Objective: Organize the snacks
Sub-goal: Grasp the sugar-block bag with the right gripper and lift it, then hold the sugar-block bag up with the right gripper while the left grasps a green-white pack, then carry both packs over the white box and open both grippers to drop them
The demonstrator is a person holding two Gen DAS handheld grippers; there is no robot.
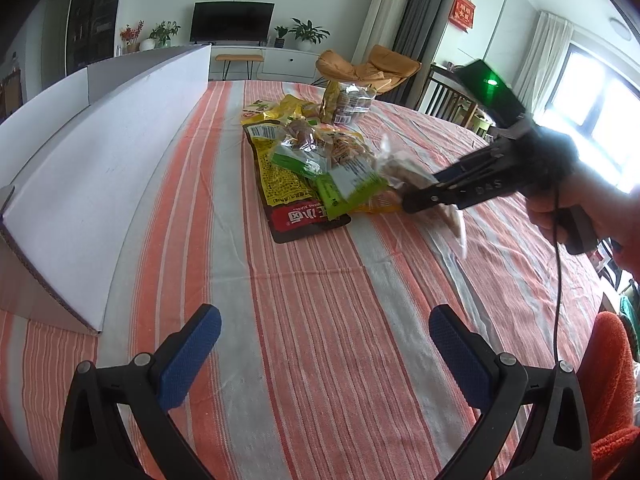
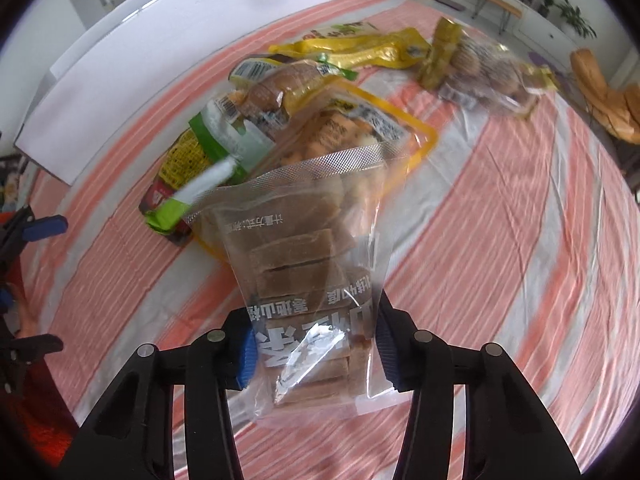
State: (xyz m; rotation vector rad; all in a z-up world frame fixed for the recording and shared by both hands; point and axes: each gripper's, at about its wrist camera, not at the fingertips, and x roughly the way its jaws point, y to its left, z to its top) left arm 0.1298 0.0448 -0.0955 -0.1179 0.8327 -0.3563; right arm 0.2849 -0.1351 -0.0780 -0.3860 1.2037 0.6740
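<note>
Between my right gripper's blue pads sits a clear bag of brown slabs, clamped and lifted off the striped cloth, just before the snack pile. My left gripper hangs released above bare cloth, beside the white cardboard box

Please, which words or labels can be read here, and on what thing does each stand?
"WANG XIAO...", upside down: dark red pack.
"GAS", roughly: side of the right gripper.
"计重方式:称重", upside down: clear bag; its large white characters are blurred.
Labels on the other snack packs: too small or blurred.
</note>
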